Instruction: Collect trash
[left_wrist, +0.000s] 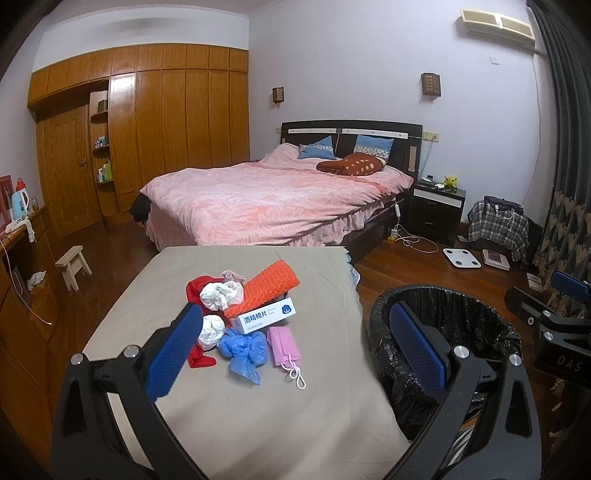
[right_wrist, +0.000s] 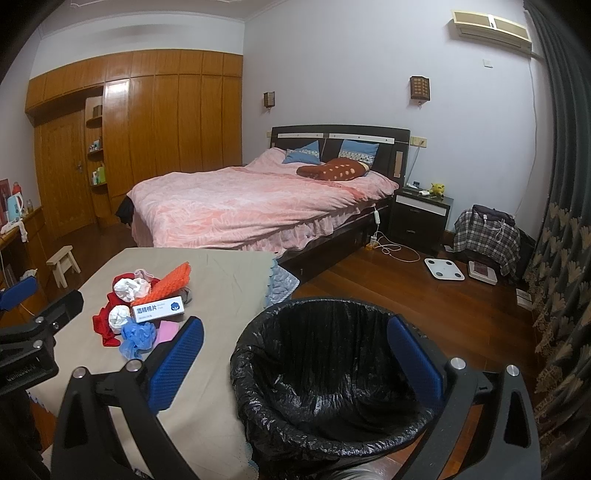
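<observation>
Both grippers are held level above the near edge of the table, pointing toward the bed. The left gripper has its jaws spread wide and grips nothing; between its blue pads sits the trash pile, with the bin behind its right finger. The right gripper is likewise wide open and empty, hovering over the bin, whose black liner fills the space between its pads.

The trash lies together in the middle of the table, pieces touching or overlapping. Counted: two white paper wads, one above the other; one red cloth under them; one orange textured piece leaning across one white box with blue print; one blue plastic crumple in front of the box; one pink mask with white loops, just right of the blue plastic; one pale pink scrap at the back. The bin stands on the floor beside the table's right edge and looks empty.
</observation>
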